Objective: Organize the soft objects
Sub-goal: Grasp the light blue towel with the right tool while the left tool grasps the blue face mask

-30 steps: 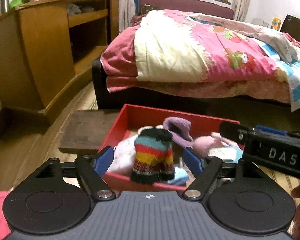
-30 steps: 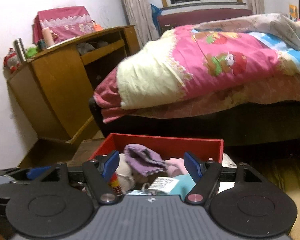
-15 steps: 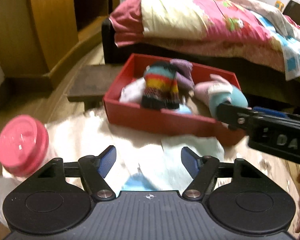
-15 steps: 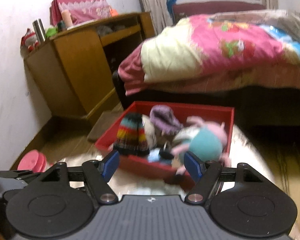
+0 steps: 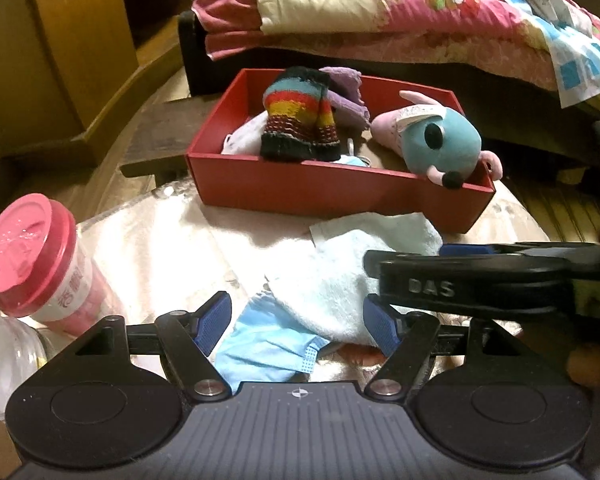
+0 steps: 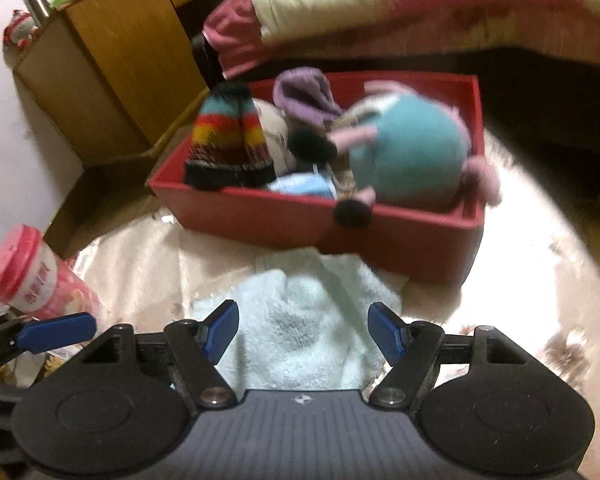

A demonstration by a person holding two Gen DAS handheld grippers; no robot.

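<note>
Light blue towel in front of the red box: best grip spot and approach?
Pinch the raised fold near the middle of the light blue towel, coming from above. It lies crumpled and flat, so edges offer little; the right tool hangs open over it.

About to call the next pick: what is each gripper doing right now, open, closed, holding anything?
Left gripper: open, holding nothing; blue face mask and pale towel lie beneath its fingers.
Right gripper: open, holding nothing, above the towel.

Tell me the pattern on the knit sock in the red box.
Multicoloured horizontal stripes with black cuff; clearest in left wrist view: knit sock.
</note>
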